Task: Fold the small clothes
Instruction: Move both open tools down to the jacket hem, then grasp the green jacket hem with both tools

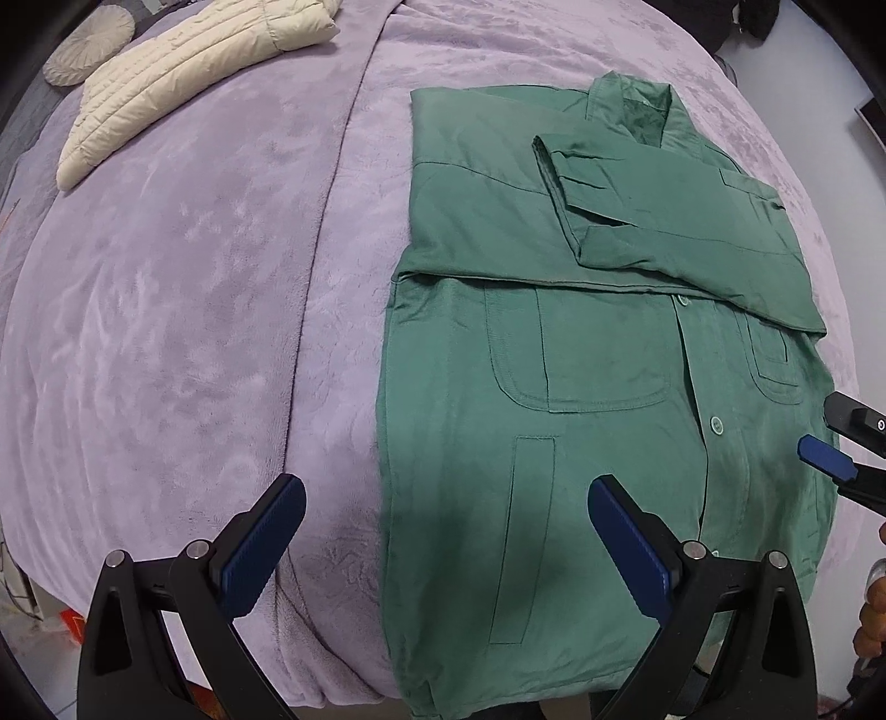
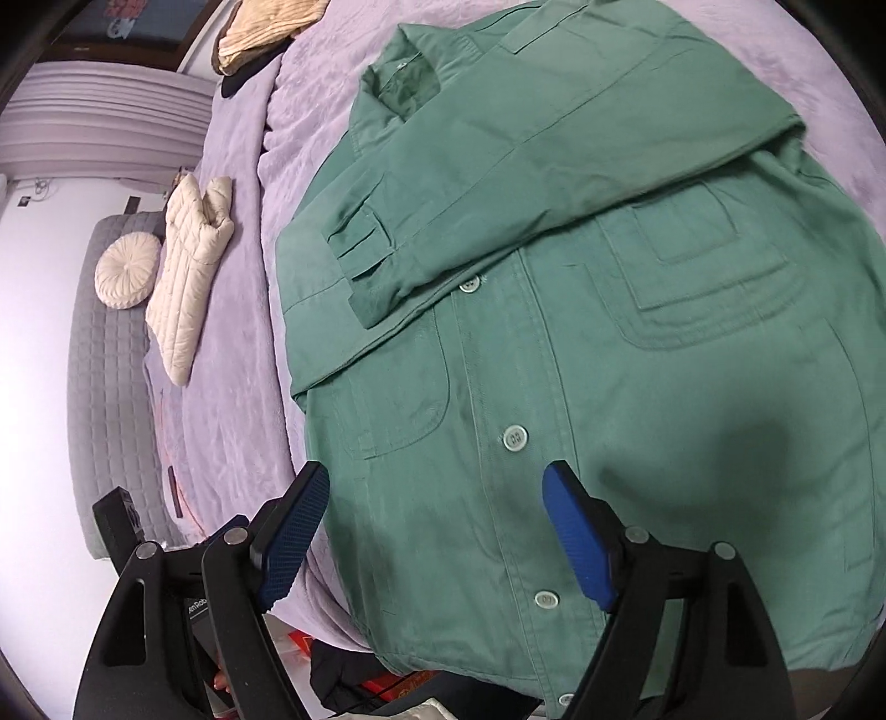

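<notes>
A green button-front cotton jacket [image 1: 581, 354] lies flat, front side up, on a bed covered with a lilac plush blanket [image 1: 183, 310], its hem hanging just over the near edge of the bed. Both sleeves are folded in across the chest: one cuffed sleeve [image 2: 382, 243] lies slantwise over the upper front, its pleated cuff ending near the button placket, and the collar [image 1: 637, 105] points to the far side of the bed. Pale round buttons [image 2: 515, 436] run down the placket between two stitched patch pockets. The left gripper [image 1: 446, 545] hangs over the near left part of the jacket, pointing down, its blue-padded fingers [image 1: 263, 545] spread wide with nothing between them; one finger is over the bare blanket, the other over the green cloth. The right gripper [image 2: 437, 545] is above the lower front of the jacket, its fingers [image 2: 581, 545] likewise parted and empty, clear of the fabric; in the left wrist view its blue pad and black frame show at the right edge, beside the jacket's side seam. Farther along the bed, well apart from the jacket, lies a cream quilted puffer garment [image 2: 191, 277], and beside it a round pleated cream cushion [image 2: 124, 268] rests on a grey quilted bench [image 2: 105, 415]. Another tan ribbed garment [image 2: 266, 33] sits at the far end of the bed.
</notes>
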The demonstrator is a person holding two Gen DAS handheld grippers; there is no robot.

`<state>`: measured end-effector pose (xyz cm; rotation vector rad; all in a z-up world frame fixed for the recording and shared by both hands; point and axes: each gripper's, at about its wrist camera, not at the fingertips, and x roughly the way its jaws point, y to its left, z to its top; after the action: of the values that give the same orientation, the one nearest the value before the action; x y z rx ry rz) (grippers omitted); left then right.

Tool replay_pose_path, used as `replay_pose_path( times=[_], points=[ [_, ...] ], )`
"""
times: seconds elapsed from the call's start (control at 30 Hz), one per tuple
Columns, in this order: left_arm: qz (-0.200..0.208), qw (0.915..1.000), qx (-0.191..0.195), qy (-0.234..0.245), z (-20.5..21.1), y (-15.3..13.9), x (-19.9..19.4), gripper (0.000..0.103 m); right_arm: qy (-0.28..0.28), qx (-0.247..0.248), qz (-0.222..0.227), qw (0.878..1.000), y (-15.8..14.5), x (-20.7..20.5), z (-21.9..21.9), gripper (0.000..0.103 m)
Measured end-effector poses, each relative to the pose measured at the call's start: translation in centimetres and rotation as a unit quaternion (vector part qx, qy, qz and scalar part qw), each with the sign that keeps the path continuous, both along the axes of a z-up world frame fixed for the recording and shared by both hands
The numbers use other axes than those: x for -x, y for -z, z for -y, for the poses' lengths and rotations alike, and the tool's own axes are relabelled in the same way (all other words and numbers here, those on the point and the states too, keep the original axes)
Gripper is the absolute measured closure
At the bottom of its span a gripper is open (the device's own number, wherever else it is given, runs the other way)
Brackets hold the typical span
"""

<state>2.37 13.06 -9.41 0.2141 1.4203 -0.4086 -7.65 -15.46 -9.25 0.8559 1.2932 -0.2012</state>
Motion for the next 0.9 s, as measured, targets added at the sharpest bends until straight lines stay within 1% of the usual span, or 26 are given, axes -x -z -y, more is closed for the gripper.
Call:
replay_pose_path(
  times=[0.13,0.23,0.33,0.5,0.63,0.73,0.83,0.9],
  points=[
    [-0.003,0.9998,-0.004,0.021,-0.1,0.4,0.7,0.001,0.007,0.007,-0.003,1.0,-0.2,1.4,-0.6,0.021],
    [0.003,0.9997,0.001,0.023,-0.8,0.1,1.5,0.001,0.009,0.006,-0.008,1.0,-0.1,2.0,-0.8,0.021],
    [0.006,1.0,0.004,0.005,-2.3,0.2,2.1,0.001,-0.006,0.011,-0.012,1.0,-0.2,2.2,-0.7,0.021],
    [-0.019,0.9994,-0.012,-0.027,-4.5,2.2,4.1,0.001,-0.019,0.016,-0.011,1.0,-0.6,3.5,0.3,0.021],
    [-0.048,0.9977,-0.023,-0.041,-5.6,4.4,7.0,0.001,-0.013,0.031,-0.019,0.999,-1.1,7.3,2.8,0.021],
    [-0.059,0.9963,-0.038,-0.05,-6.2,6.0,9.3,0.001,0.005,0.05,-0.038,0.998,-1.4,11.6,5.5,0.021],
    [-0.072,0.9949,-0.039,-0.059,-6.8,7.5,11.1,0.001,0.03,0.074,-0.058,0.995,-1.5,16.0,8.5,0.021],
    [-0.083,0.9937,-0.029,-0.069,-7.0,8.2,12.1,0.001,0.04,0.088,-0.074,0.993,-1.1,18.7,10.3,0.021]
  ],
)
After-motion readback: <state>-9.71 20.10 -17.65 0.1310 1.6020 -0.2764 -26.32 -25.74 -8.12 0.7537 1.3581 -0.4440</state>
